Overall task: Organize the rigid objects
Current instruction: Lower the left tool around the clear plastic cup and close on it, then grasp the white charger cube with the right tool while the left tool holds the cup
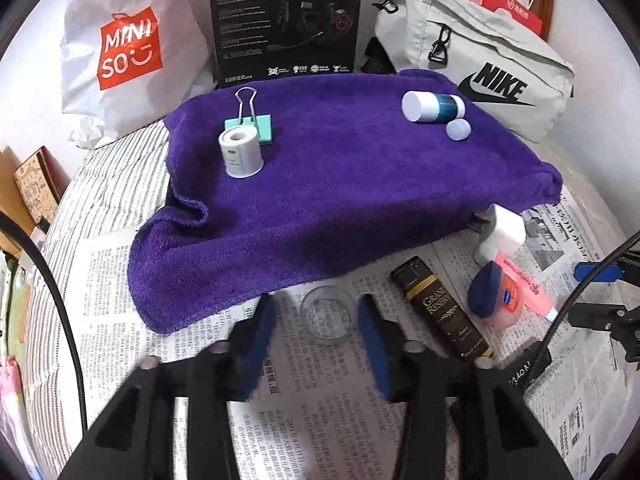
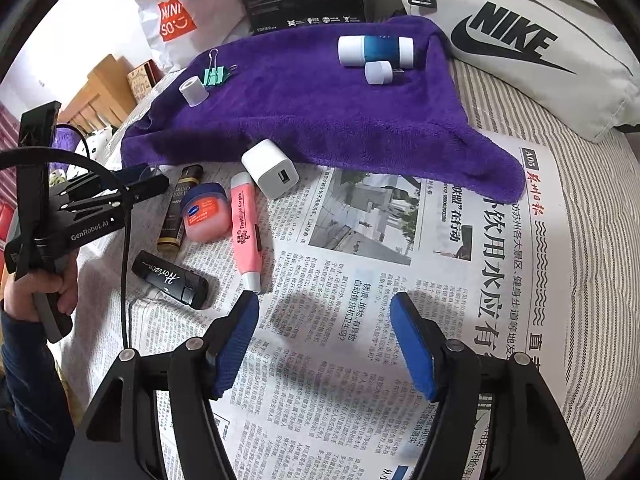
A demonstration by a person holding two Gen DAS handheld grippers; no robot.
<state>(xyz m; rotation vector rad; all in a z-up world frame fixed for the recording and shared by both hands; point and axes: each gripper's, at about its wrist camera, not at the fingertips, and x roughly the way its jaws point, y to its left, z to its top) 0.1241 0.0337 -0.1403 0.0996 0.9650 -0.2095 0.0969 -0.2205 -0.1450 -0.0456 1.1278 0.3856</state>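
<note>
left wrist: close, angled down | right wrist: same | shared: purple towel

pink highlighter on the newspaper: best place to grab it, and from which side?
Grip the pink highlighter mid-barrel, coming from above, pads on its two long sides. It lies flat on the newspaper; the jar crowds its upper end, so the lower half, nearer the white tip, looks clearer.

On my purple towel I count four things: one binder clip, one tape roll, one blue-and-white bottle, one small white cap. On my newspaper lie seven: one charger cube, one pink highlighter, one balm jar, one brown tube, one black lighter, one clear cup. Two bags, one box.
</note>
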